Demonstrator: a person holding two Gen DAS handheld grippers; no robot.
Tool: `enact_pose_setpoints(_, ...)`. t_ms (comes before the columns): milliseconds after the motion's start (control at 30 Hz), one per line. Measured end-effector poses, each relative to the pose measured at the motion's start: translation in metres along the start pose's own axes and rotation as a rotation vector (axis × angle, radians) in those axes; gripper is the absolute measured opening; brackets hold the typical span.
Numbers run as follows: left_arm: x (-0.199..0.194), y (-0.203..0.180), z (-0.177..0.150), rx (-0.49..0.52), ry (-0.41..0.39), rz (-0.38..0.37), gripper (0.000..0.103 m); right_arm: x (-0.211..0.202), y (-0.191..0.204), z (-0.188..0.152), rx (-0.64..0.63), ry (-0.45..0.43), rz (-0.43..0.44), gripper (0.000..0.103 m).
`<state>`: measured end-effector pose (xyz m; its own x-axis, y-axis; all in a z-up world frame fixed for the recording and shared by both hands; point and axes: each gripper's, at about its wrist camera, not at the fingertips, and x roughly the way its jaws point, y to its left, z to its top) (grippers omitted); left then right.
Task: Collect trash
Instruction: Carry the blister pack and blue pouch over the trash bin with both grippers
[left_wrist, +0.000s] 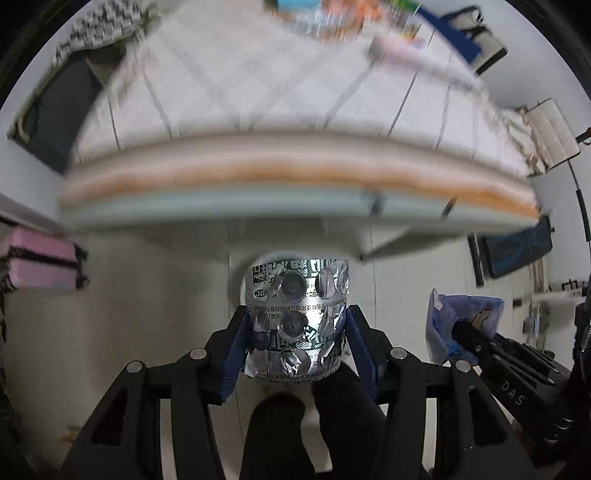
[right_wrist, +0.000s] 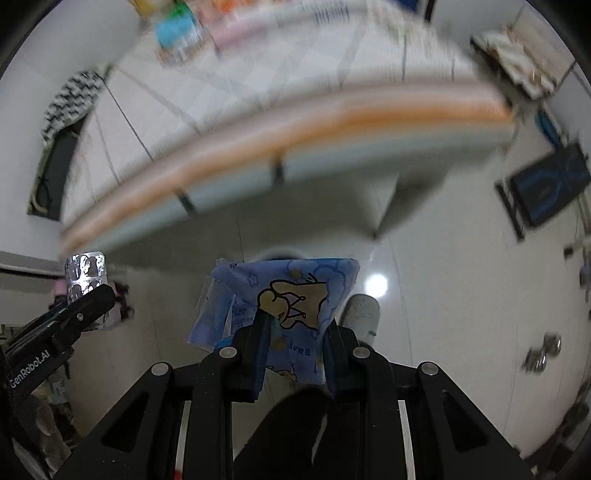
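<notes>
My left gripper (left_wrist: 297, 325) is shut on a used silver foil pill blister (left_wrist: 297, 317), bowed between the blue pads, held above the pale floor in front of the table edge. In the right wrist view my right gripper (right_wrist: 295, 325) is shut on a crumpled blue cartoon-printed wrapper (right_wrist: 291, 295). Each view shows the other hand: the blue wrapper (left_wrist: 461, 325) at the right of the left wrist view, the foil blister (right_wrist: 85, 277) at the left of the right wrist view. Both grippers point down, side by side.
A table with a white checked cloth (left_wrist: 258, 92) and striped edge (left_wrist: 295, 177) fills the upper part, blurred; colourful items (left_wrist: 332, 14) lie at its far side. A pink case (left_wrist: 37, 262) stands left. A person's shoe (right_wrist: 362, 314) is on the glossy floor.
</notes>
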<state>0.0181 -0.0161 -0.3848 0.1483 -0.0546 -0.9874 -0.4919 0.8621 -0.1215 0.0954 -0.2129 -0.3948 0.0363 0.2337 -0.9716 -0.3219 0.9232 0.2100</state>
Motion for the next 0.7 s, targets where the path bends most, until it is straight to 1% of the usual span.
enact_pose_setpoints(33, 0.013, 0.003, -0.005, -0.009, 0.017, -0.008, 0.049, 0.018, -0.005, -0.009, 0.014, 0.022, -0.003, 0.026)
enact_pose_setpoints(133, 0.084, 0.018, -0.020, -0.065, 0.099, -0.054, 0.049, 0.083, -0.023, -0.032, 0.056, 0.094, 0.003, 0.026)
enact_pose_setpoints(167, 0.115, 0.026, -0.024, -0.103, 0.131, -0.095, 0.049, 0.105, -0.028, -0.037, 0.064, 0.113, 0.006, 0.026)
enact_pose_setpoints(200, 0.137, 0.031, -0.026, -0.129, 0.150, -0.120, 0.049, 0.128, -0.034, -0.042, 0.073, 0.131, 0.010, 0.026)
enact_pose_setpoints(233, 0.173, 0.039, -0.029, -0.166, 0.179, -0.155, 0.049, 0.157, -0.040, -0.047, 0.083, 0.149, 0.018, 0.026)
enact_pose_setpoints(267, 0.199, 0.044, -0.030, -0.186, 0.197, -0.178, 0.049, 0.179, -0.044, -0.050, 0.090, 0.163, 0.025, 0.026)
enact_pose_setpoints(300, 0.216, 0.046, -0.031, -0.197, 0.205, -0.186, 0.049, 0.210, -0.051, -0.055, 0.105, 0.182, 0.036, 0.026)
enact_pose_setpoints(333, 0.246, 0.050, -0.032, -0.206, 0.214, -0.186, 0.049, 0.232, -0.055, -0.057, 0.116, 0.195, 0.046, 0.026)
enact_pose_setpoints(367, 0.263, 0.051, -0.031, -0.205, 0.220, -0.192, 0.050, 0.253, -0.059, -0.058, 0.125, 0.205, 0.054, 0.026)
enact_pose_setpoints(433, 0.303, 0.053, -0.028, -0.196, 0.239, -0.221, 0.054, 0.300, -0.068, -0.059, 0.136, 0.219, 0.073, 0.026)
enact_pose_setpoints(467, 0.315, 0.053, -0.026, -0.196, 0.241, -0.228, 0.065, 0.317, -0.070, -0.055, 0.136, 0.221, 0.077, 0.026)
enact_pose_setpoints(533, 0.338, 0.058, -0.025, -0.209, 0.245, -0.233, 0.067, 0.354, -0.071, -0.052, 0.116, 0.234, 0.084, 0.027)
enact_pose_setpoints(567, 0.345, 0.059, -0.023, -0.222, 0.208, -0.229, 0.068, 0.370, -0.072, -0.050, 0.105, 0.240, 0.088, 0.029)
enact_pose_setpoints(600, 0.354, 0.061, -0.021, -0.224, 0.208, -0.218, 0.069, 0.383, -0.074, -0.049, 0.092, 0.250, 0.098, 0.029)
enact_pose_setpoints(633, 0.353, 0.064, -0.022, -0.223, 0.206, -0.204, 0.075, 0.395, -0.073, -0.049, 0.080, 0.260, 0.105, 0.030)
enact_pose_setpoints(667, 0.356, 0.066, -0.022, -0.225, 0.202, -0.187, 0.085, 0.407, -0.073, -0.047, 0.064, 0.275, 0.108, 0.040)
enact_pose_setpoints(700, 0.356, 0.071, -0.024, -0.233, 0.200, -0.179, 0.091, 0.419, -0.070, -0.043, 0.048, 0.289, 0.106, 0.046)
